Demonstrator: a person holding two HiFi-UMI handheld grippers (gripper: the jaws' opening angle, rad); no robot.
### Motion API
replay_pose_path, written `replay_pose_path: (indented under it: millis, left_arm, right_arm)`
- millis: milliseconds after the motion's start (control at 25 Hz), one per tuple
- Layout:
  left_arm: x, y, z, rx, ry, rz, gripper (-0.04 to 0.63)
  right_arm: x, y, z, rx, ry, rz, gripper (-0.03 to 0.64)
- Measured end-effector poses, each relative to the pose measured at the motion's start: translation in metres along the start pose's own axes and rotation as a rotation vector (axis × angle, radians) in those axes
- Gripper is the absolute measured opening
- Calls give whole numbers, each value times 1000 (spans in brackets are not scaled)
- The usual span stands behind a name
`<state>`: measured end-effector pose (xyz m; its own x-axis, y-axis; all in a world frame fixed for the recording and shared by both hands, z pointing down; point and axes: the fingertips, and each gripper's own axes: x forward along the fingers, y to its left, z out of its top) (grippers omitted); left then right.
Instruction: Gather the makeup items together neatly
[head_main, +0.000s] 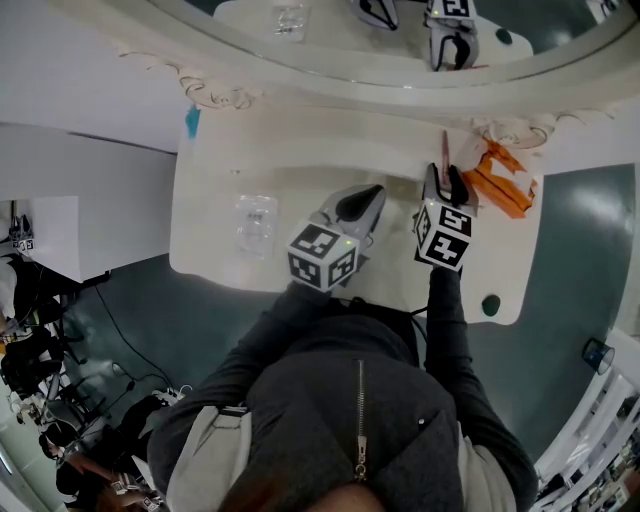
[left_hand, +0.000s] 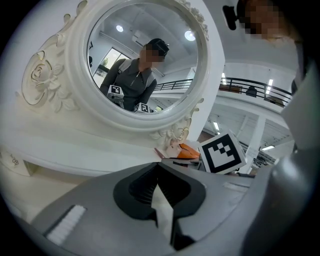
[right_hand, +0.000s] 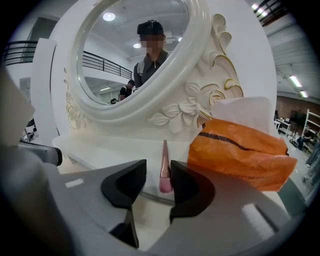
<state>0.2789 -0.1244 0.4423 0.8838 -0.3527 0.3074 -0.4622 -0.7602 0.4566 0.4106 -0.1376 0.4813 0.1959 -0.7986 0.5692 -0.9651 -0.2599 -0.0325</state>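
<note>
A slim pink makeup brush (right_hand: 164, 170) lies on the white dressing table (head_main: 210, 200), pointing toward the mirror, right beside an orange tissue pack (right_hand: 240, 152). My right gripper (right_hand: 158, 169) is open, its jaws either side of the brush's near end, with a gap left of the brush. In the head view the brush (head_main: 446, 150) pokes out beyond the right gripper (head_main: 446, 183). My left gripper (head_main: 364, 195) hovers just to the left over the table. Its tips (left_hand: 157, 165) meet, and it is shut with nothing held.
A clear plastic case (head_main: 256, 222) lies on the table's left part. The orange tissue pack (head_main: 500, 180) sits at the right, against the carved mirror frame (head_main: 215, 95). A small dark round thing (head_main: 490, 305) sits near the table's front right corner.
</note>
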Motion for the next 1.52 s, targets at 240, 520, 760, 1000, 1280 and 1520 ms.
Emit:
replay_pose_path:
  millis: [240,520,760,1000,1280,1520]
  left_arm:
    - [-2,1,1,0,-4,5,9]
    - [-9,3,2,-4,-6,5,9]
    - [-15,7,1,-9,-3,11,9]
    - [-23,11,3,-26,-22,40,9]
    - [-38,25,0,-36,-44,78,9]
    - [-64,45,-8,-40,-39,97,9]
  right_arm:
    - [0,6,1,0,-14,-24,61]
    - [0,5,1,19,-14,-27,60]
    - [-6,8,3,18,-27,-30,60]
    - [-14,15,8,-5,-37,-11,60]
    - [-27,30,13,-29,-70,0,60]
    - [-38,55,12,-30,-90,-11,60]
